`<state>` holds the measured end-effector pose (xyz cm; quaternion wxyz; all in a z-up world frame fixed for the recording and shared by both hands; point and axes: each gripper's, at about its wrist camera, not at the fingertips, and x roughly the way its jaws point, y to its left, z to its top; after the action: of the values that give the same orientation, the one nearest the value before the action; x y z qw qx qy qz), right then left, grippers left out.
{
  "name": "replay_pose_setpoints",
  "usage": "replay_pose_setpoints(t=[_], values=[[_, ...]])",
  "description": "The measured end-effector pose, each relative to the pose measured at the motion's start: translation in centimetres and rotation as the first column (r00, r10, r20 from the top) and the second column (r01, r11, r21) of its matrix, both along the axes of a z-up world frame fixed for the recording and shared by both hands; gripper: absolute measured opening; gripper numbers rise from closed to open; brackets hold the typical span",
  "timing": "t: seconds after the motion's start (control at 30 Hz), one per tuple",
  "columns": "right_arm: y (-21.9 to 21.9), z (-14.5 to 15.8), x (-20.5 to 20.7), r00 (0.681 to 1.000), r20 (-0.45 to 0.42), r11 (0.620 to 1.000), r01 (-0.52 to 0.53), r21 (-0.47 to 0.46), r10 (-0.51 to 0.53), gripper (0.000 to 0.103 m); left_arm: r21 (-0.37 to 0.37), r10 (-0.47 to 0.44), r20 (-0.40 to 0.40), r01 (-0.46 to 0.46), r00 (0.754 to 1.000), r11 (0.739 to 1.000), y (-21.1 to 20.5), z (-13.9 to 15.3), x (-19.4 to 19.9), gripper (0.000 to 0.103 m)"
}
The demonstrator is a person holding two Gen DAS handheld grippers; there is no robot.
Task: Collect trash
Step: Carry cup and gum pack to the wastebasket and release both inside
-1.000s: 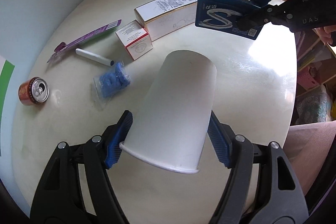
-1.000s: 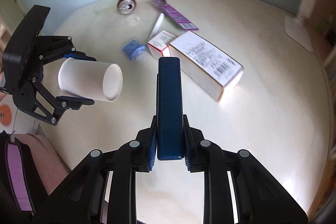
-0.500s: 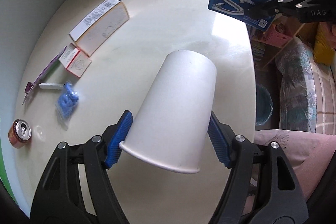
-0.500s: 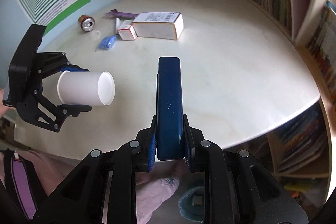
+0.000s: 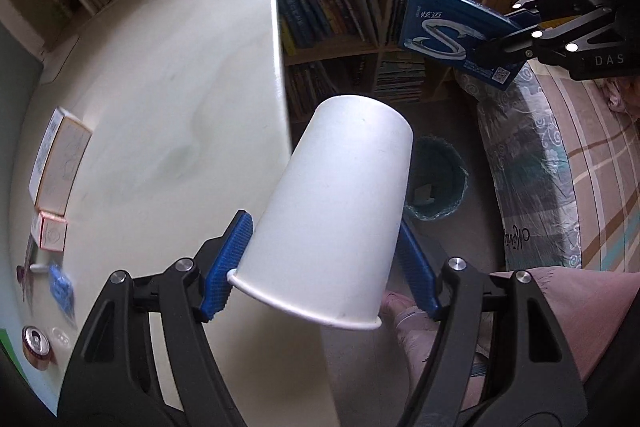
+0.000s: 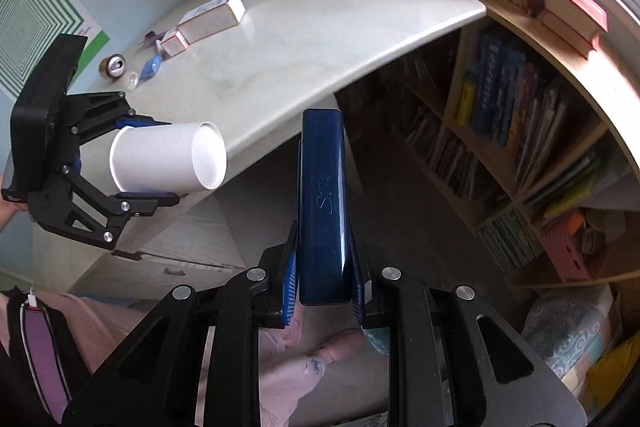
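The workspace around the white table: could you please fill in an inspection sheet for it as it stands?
Surface: white table, glossy, mostly bare.
Job's things: white paper cup and blue gum pack, both held off the table; teal wastebasket on the floor.
Clutter: two cartons, soda can, blue packet.
Grippers: left gripper clamps the cup; right gripper clamps the pack.
Cables: nothing seen.
Surroundings: bookshelves, patterned bedding.
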<state>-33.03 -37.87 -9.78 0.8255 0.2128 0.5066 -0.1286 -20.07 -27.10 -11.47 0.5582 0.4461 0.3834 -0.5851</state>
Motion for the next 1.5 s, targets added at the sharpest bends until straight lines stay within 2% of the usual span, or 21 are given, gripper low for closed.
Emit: replay_pose_setpoints(t=[0.4, 0.73, 1.13, 1.5], values=[[-2.5, -1.1, -11.9, 0.993, -0.008, 0.992, 0.119, 0.037, -0.119, 0.022, 0.038, -0.137, -0.022, 0.138, 0.990, 0.990, -4.1, -1.5, -11.7, 0.069], [-4.2, -3.3, -18.8, 0.979, -0.029, 0.976, 0.202, 0.079, -0.201, 0.022, 0.090, -0.201, -0.028, 0.203, 0.979, 0.975, -6.8, -3.6, -17.5, 0.069], [-4.6, -6.6, -23.1, 0.956, -0.061, 0.948, 0.294, 0.126, -0.288, 0.022, 0.149, -0.280, -0.033, 0.282, 0.959, 0.948, -8.9, -6.9, -21.8, 0.069], [-4.4, -9.5, -23.5, 0.942, -0.098, 0.926, 0.333, 0.175, -0.320, 0.022, 0.196, -0.318, -0.035, 0.319, 0.947, 0.927, -9.8, -9.4, -23.1, 0.068]])
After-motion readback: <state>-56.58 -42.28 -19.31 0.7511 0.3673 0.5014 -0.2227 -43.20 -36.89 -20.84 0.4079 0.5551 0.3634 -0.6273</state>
